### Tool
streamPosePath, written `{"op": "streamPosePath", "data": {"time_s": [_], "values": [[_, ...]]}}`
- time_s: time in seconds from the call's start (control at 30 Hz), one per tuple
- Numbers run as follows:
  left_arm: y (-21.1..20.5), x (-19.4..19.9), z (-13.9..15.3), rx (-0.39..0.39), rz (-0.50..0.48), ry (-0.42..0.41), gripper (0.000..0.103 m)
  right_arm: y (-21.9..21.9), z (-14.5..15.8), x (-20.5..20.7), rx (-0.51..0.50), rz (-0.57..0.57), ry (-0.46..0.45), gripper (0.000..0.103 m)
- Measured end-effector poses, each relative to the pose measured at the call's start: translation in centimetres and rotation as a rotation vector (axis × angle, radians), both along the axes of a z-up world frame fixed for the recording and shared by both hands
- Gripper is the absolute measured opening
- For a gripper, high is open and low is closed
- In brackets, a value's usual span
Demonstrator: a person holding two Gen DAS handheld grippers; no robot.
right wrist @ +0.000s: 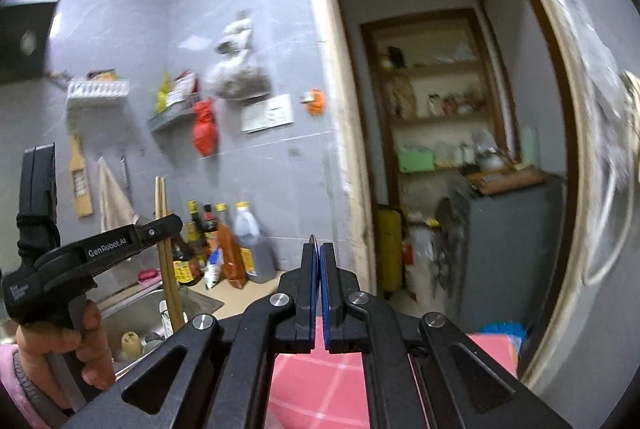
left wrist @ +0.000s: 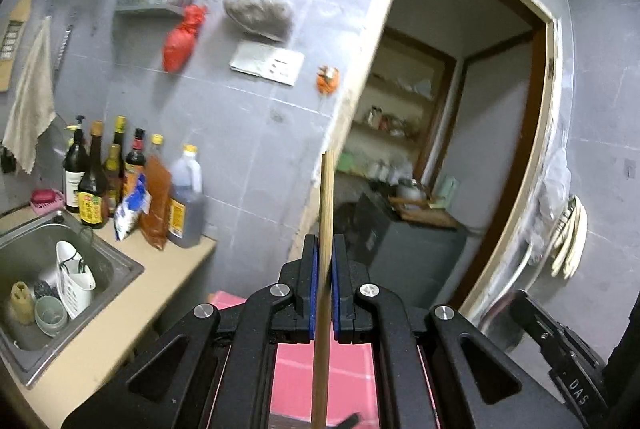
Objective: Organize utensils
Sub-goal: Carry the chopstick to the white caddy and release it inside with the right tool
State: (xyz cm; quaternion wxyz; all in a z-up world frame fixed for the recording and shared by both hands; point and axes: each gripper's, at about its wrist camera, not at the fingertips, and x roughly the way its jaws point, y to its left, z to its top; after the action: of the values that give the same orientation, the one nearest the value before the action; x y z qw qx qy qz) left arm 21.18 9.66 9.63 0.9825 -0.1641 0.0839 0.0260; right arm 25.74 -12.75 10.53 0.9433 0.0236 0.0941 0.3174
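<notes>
Wooden chopsticks [left wrist: 325, 269] stand upright in your left tool [left wrist: 324, 249], its blue pads [left wrist: 313, 293] pressed against them from both sides; the sticks run from 6 o'clock in the left wrist view up past the fingertips toward 12. In the right wrist view you see the same pair [right wrist: 162, 205] at about 9 o'clock, poking up above the left tool [right wrist: 160, 225], which your left hand [right wrist: 60, 353] grips by its handle. Your right tool [right wrist: 319, 253] is closed on something thin and metallic whose rounded edge [right wrist: 312, 240] just shows above the fingertips; what it is cannot be told. Both tools are held up in the air, facing the grey tiled wall [left wrist: 256, 133] and an open doorway [left wrist: 460, 149] at 3 o'clock. Down at 8 o'clock in the left wrist view sits a steel sink [left wrist: 120, 261] set in a beige counter [left wrist: 160, 293]. Inside the sink lie a white utensil holder [left wrist: 74, 281] tipped on its side, a pale cup [left wrist: 50, 315] and a yellowish bottle-shaped thing [left wrist: 22, 303]. Behind the sink, at 9 o'clock, a cluster of sauce bottles [left wrist: 96, 181] and a large dark jug [left wrist: 185, 205] stand on the counter against the wall. A red bag [left wrist: 182, 39] and a grey bag [left wrist: 260, 9] hang on the wall at 11 o'clock. Pink cloth [left wrist: 344, 381] shows beneath the left tool at 6 o'clock.
</notes>
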Motion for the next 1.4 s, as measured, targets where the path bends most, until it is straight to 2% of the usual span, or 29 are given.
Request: {"op": "streamPosePath", "data": {"time_s": [0.13,0.33,0.57,0.73,0.77,0.8,0.83,0.87,0.9,0.93,1.1,1.17,1.23,1.33,1.37,1.4], "values": [[1.1,-1.3,-2.5,-0.008,0.008,-0.025,0.003,4.7,-2.4,-1.0,-0.100,0.034,-0.029,0.002],[1.9,-1.7,-5.7,-0.009,-0.029,0.030,0.003,7.3,-7.1,-2.4,-0.218,0.051,0.010,0.002],[1.2,-1.2,-8.2,-0.005,-0.083,0.096,0.004,7.3,-10.3,-2.3,-0.255,0.050,0.100,0.003],[1.1,-0.9,-8.8,-0.024,-0.119,0.152,0.004,6.8,-10.9,-1.9,-0.235,0.069,0.170,0.003],[1.1,-0.9,-8.8,-0.024,-0.125,0.163,0.006,6.5,-10.8,-1.9,-0.226,0.068,0.185,0.004],[1.1,-1.0,-8.8,-0.029,-0.127,0.172,0.013,6.2,-10.8,-1.9,-0.215,0.068,0.193,0.004],[1.2,-1.0,-8.8,-0.041,-0.127,0.178,0.019,5.8,-10.6,-1.9,-0.196,0.066,0.205,0.006],[1.3,-1.1,-8.8,-0.052,-0.129,0.176,0.032,5.4,-10.4,-1.8,-0.183,0.062,0.214,0.009],[1.3,-1.4,-8.6,-0.067,-0.126,0.167,0.037,5.0,-10.2,-1.8,-0.169,0.058,0.220,0.015],[1.3,-1.7,-8.4,-0.074,-0.121,0.158,0.037,4.3,-9.8,-1.8,-0.145,0.054,0.227,0.020],[0.3,-2.6,-6.7,-0.064,-0.112,0.135,0.038,0.9,-7.9,-1.4,-0.039,0.016,0.256,0.031],[-0.7,-3.0,-5.8,-0.043,-0.119,0.114,0.044,-1.2,-7.0,-1.4,-0.001,-0.024,0.253,0.045],[-1.9,-3.4,-4.9,-0.027,-0.134,0.090,0.045,-3.3,-6.3,-1.3,0.024,-0.066,0.248,0.065],[-4.6,-3.6,-3.9,-0.014,-0.186,0.080,0.046,-6.8,-5.9,-1.1,0.025,-0.133,0.246,0.075],[-5.3,-3.4,-3.7,-0.013,-0.202,0.083,0.049,-7.7,-5.9,-1.1,0.017,-0.148,0.248,0.078],[-6.3,-3.2,-3.6,-0.010,-0.222,0.088,0.060,-8.5,-5.9,-1.0,0.012,-0.164,0.250,0.085]]}}
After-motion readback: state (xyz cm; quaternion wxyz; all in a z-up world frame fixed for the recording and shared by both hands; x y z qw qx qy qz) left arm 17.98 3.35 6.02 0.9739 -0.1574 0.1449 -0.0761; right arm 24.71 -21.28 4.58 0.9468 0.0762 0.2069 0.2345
